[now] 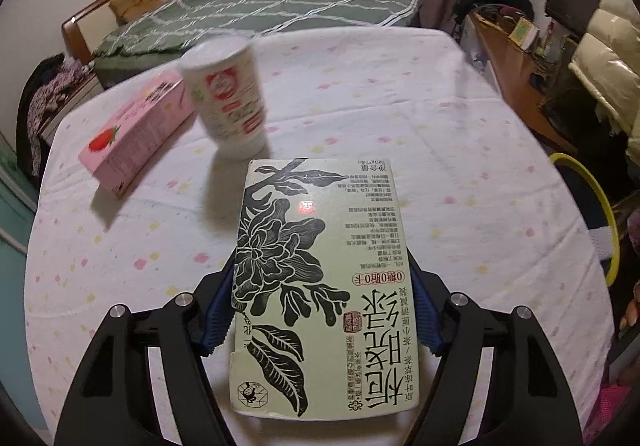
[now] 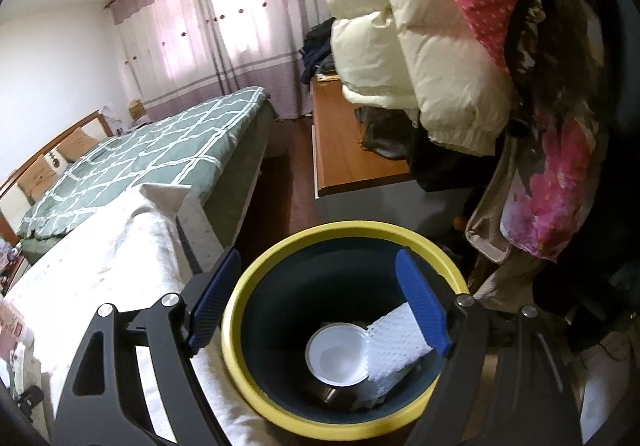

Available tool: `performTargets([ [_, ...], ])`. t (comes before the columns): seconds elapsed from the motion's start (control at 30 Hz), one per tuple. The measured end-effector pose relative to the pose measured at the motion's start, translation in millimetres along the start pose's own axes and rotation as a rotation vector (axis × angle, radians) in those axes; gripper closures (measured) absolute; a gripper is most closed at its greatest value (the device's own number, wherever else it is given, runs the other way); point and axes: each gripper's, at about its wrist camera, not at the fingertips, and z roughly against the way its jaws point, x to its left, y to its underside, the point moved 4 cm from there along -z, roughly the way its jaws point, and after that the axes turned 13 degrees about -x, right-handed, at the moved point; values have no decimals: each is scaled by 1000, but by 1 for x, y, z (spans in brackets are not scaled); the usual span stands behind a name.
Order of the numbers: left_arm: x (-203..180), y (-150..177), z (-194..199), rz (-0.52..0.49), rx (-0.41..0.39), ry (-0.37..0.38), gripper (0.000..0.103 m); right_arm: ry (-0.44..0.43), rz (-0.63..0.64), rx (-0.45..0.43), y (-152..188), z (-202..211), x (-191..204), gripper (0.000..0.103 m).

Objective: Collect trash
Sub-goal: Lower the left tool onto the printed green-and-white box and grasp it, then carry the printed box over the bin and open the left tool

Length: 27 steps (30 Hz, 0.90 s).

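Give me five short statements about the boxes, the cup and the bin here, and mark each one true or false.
1. The pale green tea box sits between the left gripper's blue pads. True.
2. The white paper cup lies flat. False: it stands upright.
3. The pink strawberry carton lies left of the cup. True.
4. The yellow-rimmed dark bin is empty. False: it holds a white round lid and white paper.
5. The right gripper holds a box. False: it is empty.
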Motion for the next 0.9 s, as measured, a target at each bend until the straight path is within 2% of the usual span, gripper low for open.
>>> performTargets([
  [0.23,-49,-18,11,-57,-33,80,31,-39,44,-8,-5,12,-5,27],
  [0.43,-118,-34,8,-124,-44,189,31,-29,53,-8,-7,26,-39,27],
  [0.73,-222,-58,7,-246,-74,290,31,22,16,-30,-17,45,-95,25],
  [0.9,-284,-63,-4,-298,-48,356,31,37,0,-24,-14,48,-114,24],
])
